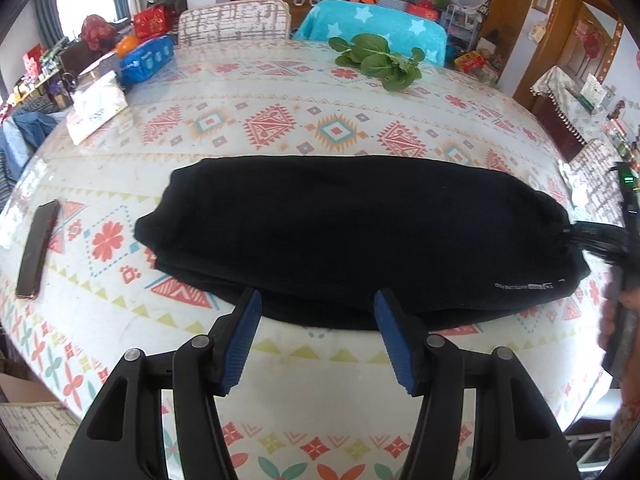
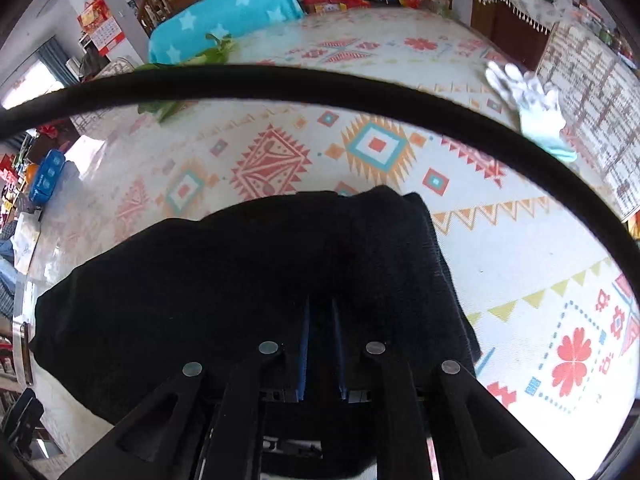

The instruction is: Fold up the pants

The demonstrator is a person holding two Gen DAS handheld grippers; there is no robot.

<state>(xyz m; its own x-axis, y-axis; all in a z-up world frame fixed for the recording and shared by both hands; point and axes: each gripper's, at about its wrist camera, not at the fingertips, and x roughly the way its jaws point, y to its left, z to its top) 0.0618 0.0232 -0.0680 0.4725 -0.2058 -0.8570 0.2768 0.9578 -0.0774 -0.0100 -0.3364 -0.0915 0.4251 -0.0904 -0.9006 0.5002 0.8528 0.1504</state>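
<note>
Our left gripper (image 1: 318,304) hangs open at the near table (image 1: 280,120) edge, just short of the pants (image 1: 340,232); their long axis runs sideways, and our right gripper (image 2: 320,320) pinches their right end.

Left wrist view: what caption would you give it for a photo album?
Open left gripper poised at the near edge of folded black pants on a patterned tablecloth, phone and leafy greens nearby.
</note>
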